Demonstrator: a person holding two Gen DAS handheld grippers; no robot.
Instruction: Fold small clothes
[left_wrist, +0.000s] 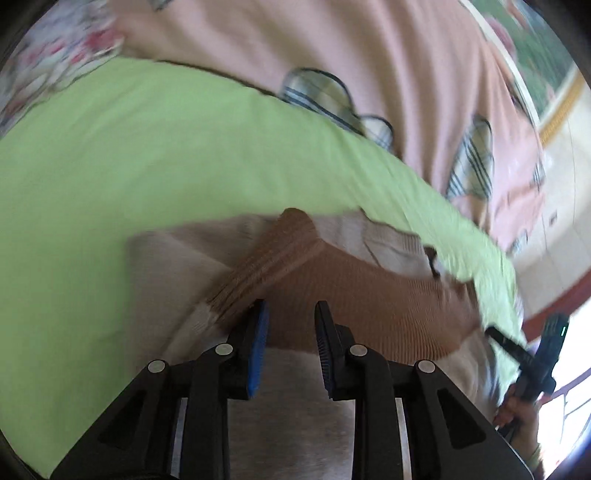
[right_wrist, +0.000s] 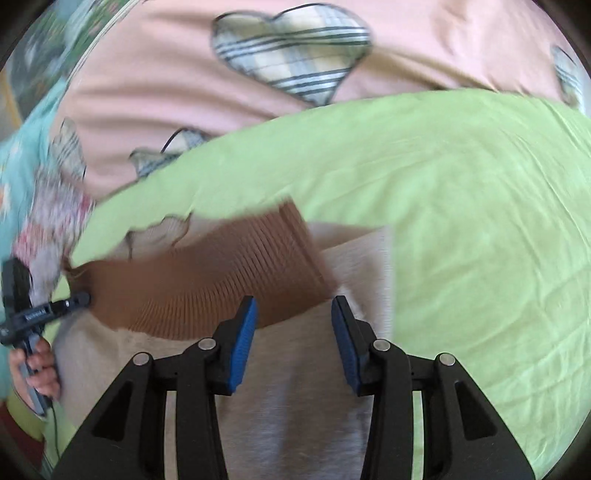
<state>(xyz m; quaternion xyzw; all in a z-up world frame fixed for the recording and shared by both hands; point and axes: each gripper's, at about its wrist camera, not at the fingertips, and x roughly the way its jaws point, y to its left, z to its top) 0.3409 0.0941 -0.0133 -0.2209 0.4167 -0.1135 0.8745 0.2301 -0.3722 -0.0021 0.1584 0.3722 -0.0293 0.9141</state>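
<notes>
Here a small beige sweater (left_wrist: 177, 266) with a ribbed brown sleeve (left_wrist: 369, 295) folded across it lies on a lime-green sheet (left_wrist: 129, 147), filling the 6 o'clock half of both views. The left tongs (left_wrist: 290, 343) hover just above the brown sleeve, blue pads apart with nothing between them. The right tongs (right_wrist: 293, 341) hang over the beige body at the sleeve's cuff end, gaping wide and empty. Toward 12 o'clock, beyond the green sheet, spreads a pink bedcover (right_wrist: 147, 92) printed with plaid hearts (right_wrist: 291, 51). Both pictures are motion-blurred.
</notes>
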